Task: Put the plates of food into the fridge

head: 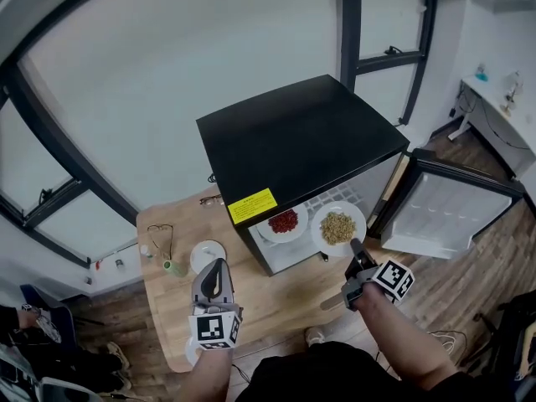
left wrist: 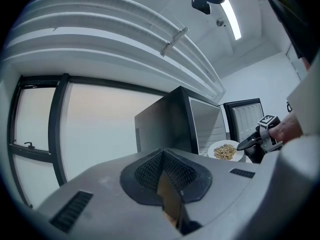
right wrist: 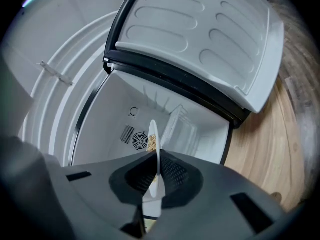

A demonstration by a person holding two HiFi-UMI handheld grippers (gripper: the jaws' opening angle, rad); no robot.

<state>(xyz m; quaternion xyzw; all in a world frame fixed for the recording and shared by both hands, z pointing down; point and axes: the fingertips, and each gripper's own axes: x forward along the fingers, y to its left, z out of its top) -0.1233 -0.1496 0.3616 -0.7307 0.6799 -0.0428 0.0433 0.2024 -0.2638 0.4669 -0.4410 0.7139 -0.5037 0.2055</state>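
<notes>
A black mini fridge [head: 293,132] stands on the wooden table [head: 285,304] with its door [head: 448,212] swung open to the right. On its shelf sits a white plate of red food [head: 283,223]. My right gripper [head: 356,248] is shut on the rim of a white plate of beige food [head: 337,227], held at the fridge opening. In the right gripper view that plate [right wrist: 153,139] shows edge-on between the pads, with the white fridge interior [right wrist: 125,119] behind it. My left gripper [head: 218,266] hovers over the table left of the fridge, its jaws shut and nothing seen in them.
An empty white saucer [head: 207,254] lies just beyond the left gripper. A small green bottle [head: 173,268] and a pair of glasses [head: 161,237] are at the table's left side. Windows run behind the fridge. Wooden floor lies to the right.
</notes>
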